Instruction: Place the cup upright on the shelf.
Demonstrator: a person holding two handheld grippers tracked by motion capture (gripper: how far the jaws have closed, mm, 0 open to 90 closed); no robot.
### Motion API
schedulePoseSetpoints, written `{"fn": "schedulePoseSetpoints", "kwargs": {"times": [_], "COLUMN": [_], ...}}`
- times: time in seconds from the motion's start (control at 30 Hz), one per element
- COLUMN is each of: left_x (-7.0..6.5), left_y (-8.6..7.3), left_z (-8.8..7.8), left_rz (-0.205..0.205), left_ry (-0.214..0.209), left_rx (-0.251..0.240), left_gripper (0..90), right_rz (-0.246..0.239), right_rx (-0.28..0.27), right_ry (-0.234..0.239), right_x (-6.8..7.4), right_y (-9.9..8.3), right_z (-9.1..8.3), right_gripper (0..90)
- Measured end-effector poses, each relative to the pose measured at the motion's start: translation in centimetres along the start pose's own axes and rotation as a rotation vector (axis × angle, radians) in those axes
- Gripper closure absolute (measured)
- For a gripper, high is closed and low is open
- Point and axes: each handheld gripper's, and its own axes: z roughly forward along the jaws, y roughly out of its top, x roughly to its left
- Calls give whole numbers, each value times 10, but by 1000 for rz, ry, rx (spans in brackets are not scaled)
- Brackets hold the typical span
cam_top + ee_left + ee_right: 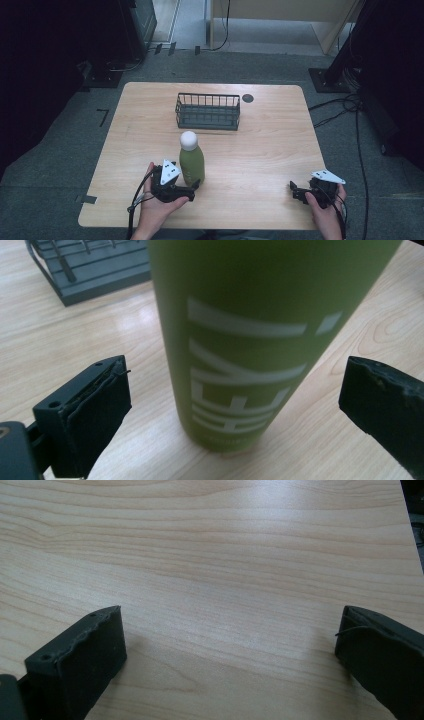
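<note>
My left gripper [192,186] sits at the near left part of the table [260,150], held in my left hand [157,202]. Its jaws stand wide apart and clamp nothing. The green bottle [191,162] stands upright on the table directly ahead of this gripper, just beside its jaw tips in the high view. In the left gripper view, the bottle [250,330] rises between the two jaws, closer to the left one; bare table shows on either side of it, so neither pad touches the bottle wall. White lettering runs along the bottle body facing the camera. The bottle carries a white round cap [188,140].

My right gripper [295,190] rests low at the near right edge of the table, held in my right hand [325,205], well apart from the bottle. Its jaws are likewise spread wide, with bare wood grain [225,580] between them and nothing gripped.

A dark wire basket [208,111] stands farther back on the table, beyond the bottle and apart from it. In the left gripper view a corner of the basket [85,270] appears to the upper left of the bottle.
</note>
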Motion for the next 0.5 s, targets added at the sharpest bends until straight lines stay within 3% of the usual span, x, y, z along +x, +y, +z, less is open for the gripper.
{"fn": "schedulePoseSetpoints", "kwargs": {"times": [0.5], "left_x": [-4], "left_y": [22], "left_z": [8], "left_rz": [-40], "left_ry": [7], "left_rx": [-70], "left_gripper": [143], "right_rz": [0], "right_rx": [0], "right_ry": [0], "right_x": [0], "right_y": [0], "right_z": [0], "right_gripper": [0]}}
